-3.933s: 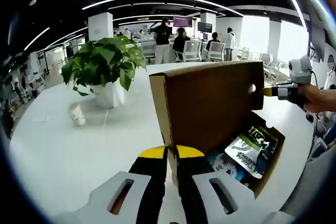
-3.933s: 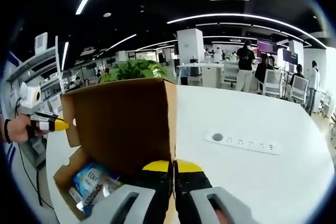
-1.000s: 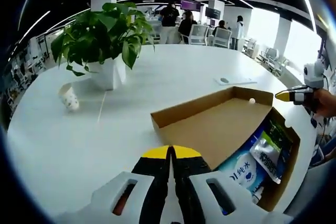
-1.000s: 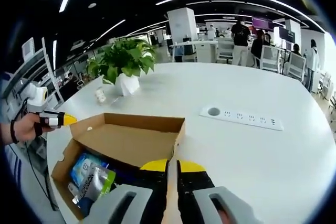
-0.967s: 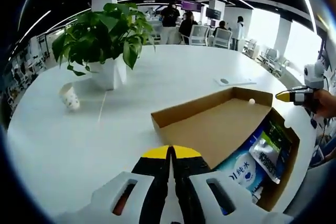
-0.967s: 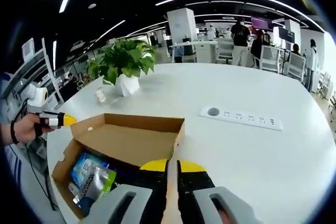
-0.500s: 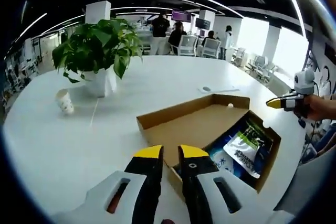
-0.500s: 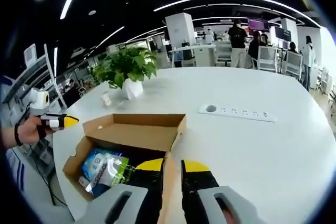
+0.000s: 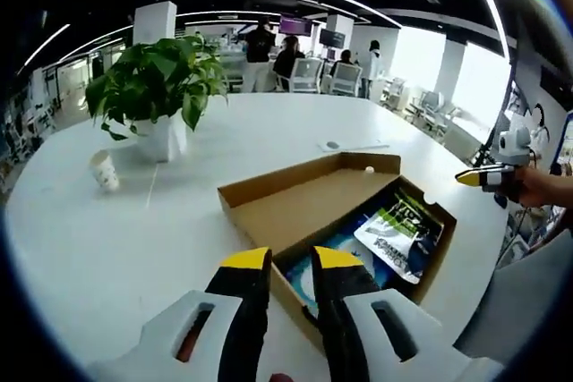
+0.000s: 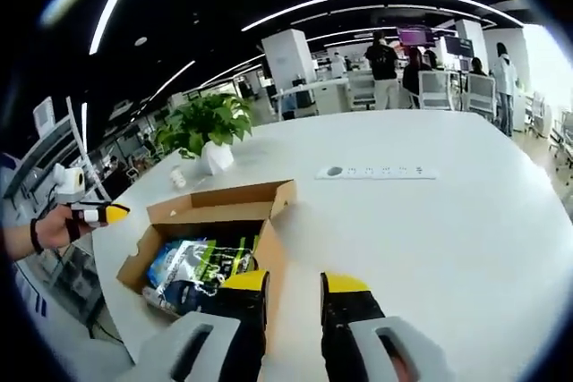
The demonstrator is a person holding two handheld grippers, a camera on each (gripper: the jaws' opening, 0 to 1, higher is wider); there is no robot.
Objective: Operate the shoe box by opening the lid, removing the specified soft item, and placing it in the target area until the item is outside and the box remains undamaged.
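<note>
The brown cardboard shoe box (image 9: 437, 252) stands open on the white table, its lid (image 9: 295, 207) folded back flat. Inside lie soft packets: a white-and-green one (image 9: 398, 230) on top of blue ones (image 9: 309, 273). My left gripper (image 9: 291, 261) hovers over the box's near corner, open, with nothing between its fingers. My right gripper (image 10: 294, 282) is open too, just off the box (image 10: 134, 266) and above the table. From this side the lid (image 10: 224, 203) and the packets (image 10: 201, 261) show. Each gripper appears in the other's view, held by a hand: right gripper (image 9: 470, 178), left gripper (image 10: 107, 213).
A potted plant (image 9: 157, 87) and a paper cup (image 9: 105, 170) stand beyond the box, and a white power strip (image 10: 376, 171) lies further along the table (image 10: 466, 248). People, chairs and desks are far behind. The table edge runs close to the box.
The lid went from upright to lying flat behind the box. Both grippers, shut on its edge before, have let go, parted their jaws and drawn back.
</note>
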